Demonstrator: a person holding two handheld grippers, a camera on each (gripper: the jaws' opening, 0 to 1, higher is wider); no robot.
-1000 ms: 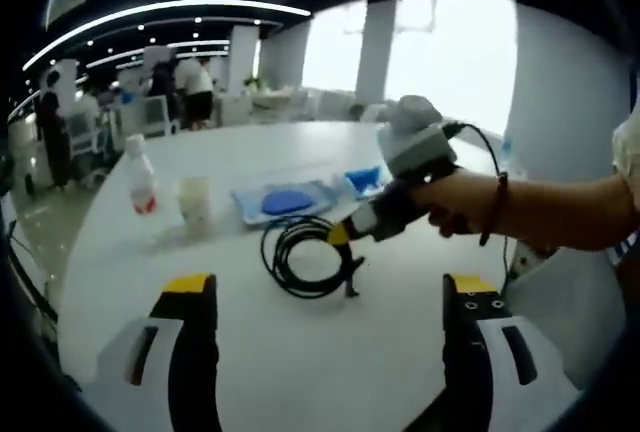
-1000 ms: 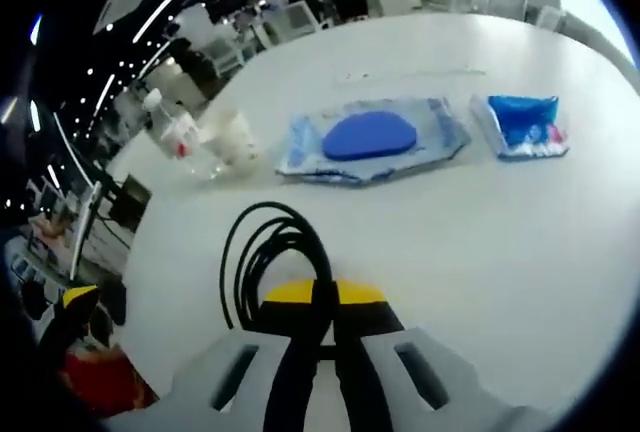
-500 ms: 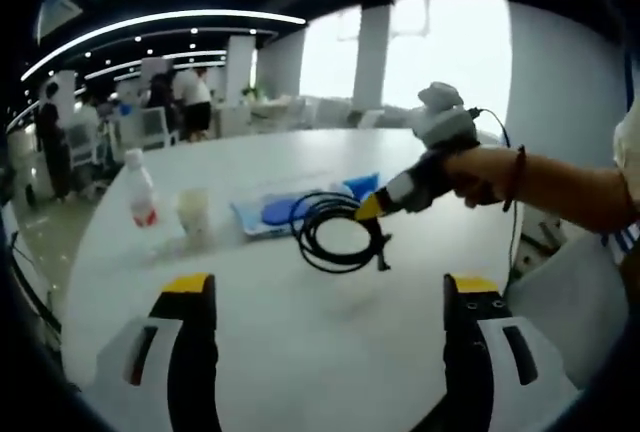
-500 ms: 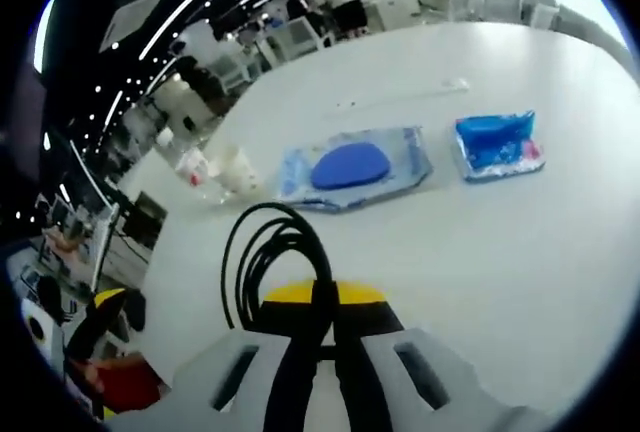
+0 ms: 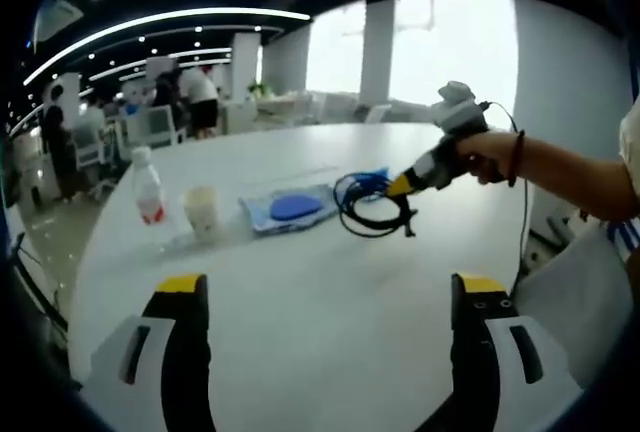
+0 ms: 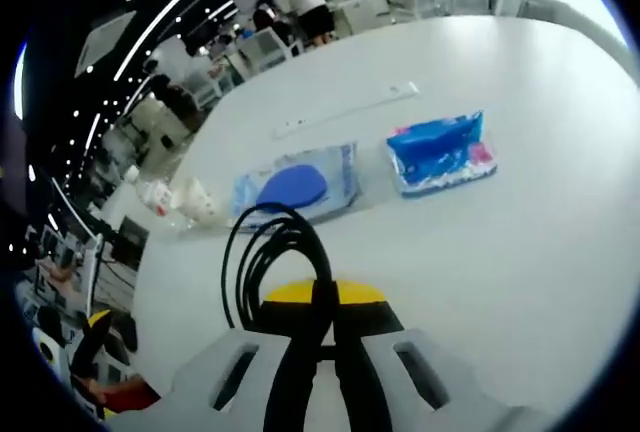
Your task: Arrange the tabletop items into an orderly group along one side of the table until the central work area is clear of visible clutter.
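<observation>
The jaws of the right gripper [image 6: 322, 294] are pressed together on a coiled black cable [image 6: 268, 257], whose loops stand up just past the yellow tips. In the left gripper view the same gripper [image 5: 405, 185] comes in from the right, held by a person's hand [image 5: 487, 155] with a dark band at the wrist, and the cable [image 5: 372, 202] hangs from its tip above the white table [image 5: 320, 302], clear of the surface. The left gripper [image 5: 325, 287] has its jaws spread wide apart with nothing between them, low over the near part of the table.

Beyond the hanging cable lies a clear flat packet with a blue oval piece inside [image 5: 290, 208], and to the right of it a blue plastic packet [image 6: 440, 151] with some pink at one end. Farther left stand a pale cup [image 5: 202, 212] and a clear bottle with a red label [image 5: 149, 192], close beside each other near the table's left edge. A thin white strip [image 6: 345, 110] lies on the far side of the table. People stand among chairs and desks in the far background.
</observation>
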